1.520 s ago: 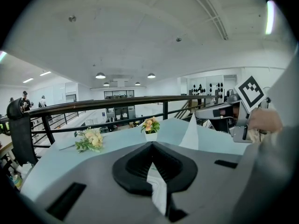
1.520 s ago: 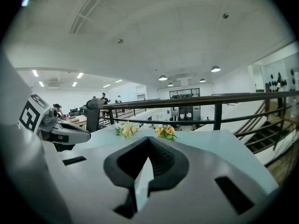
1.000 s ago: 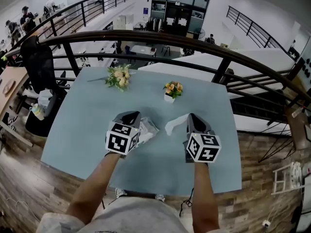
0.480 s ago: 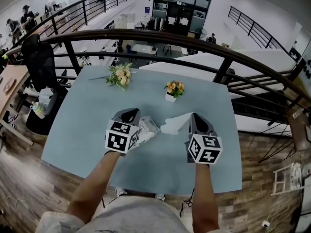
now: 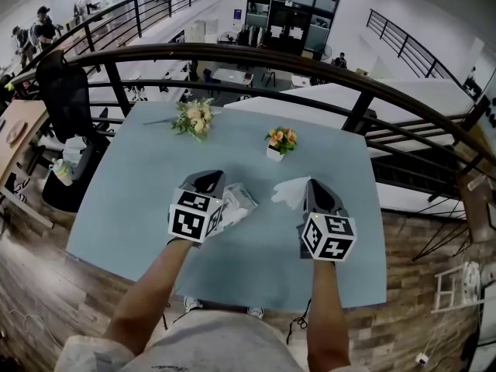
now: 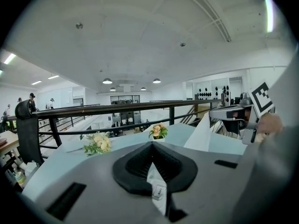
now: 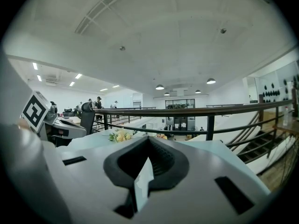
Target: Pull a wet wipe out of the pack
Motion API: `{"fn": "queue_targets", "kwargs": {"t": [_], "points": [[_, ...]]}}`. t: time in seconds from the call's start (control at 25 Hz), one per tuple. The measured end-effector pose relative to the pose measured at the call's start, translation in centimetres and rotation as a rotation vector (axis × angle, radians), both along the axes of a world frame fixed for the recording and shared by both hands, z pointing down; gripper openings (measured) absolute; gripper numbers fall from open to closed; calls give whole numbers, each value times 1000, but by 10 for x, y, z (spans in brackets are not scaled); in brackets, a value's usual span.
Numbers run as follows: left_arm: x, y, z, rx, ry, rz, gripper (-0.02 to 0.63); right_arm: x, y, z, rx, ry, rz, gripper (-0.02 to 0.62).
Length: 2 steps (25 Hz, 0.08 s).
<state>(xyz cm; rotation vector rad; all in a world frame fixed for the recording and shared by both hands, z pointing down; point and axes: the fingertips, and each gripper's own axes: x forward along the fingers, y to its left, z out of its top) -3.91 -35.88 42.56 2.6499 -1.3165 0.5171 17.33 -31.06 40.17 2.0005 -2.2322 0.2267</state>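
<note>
Both of your tongs are clenched; your left gripper (image 5: 205, 188) pinches the crinkly white plastic pack (image 5: 235, 202) by its labelled flap, over the middle of the pale blue table (image 5: 132, 200), a little towards the near edge; your right gripper (image 5: 313, 198) nips one corner of the thin white wet wipe (image 5: 290, 190), which stands just right of the pack with bare surface showing between them; the pull looks finished, the sheet apparently free; what seems left is only setting both down; whether another sheet trails from the opening I cannot tell.
</note>
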Motion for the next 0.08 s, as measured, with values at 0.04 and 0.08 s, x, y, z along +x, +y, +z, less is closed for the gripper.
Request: {"fn": "queue_targets", "kwargs": {"t": [0.04,0.08], "points": [[0,0,0,0,-1,0,-6,0,0,0,1,0,2,3],[-1,-1,0,1,-1,0,-6,0,-1,0,1,0,3,3]]}}
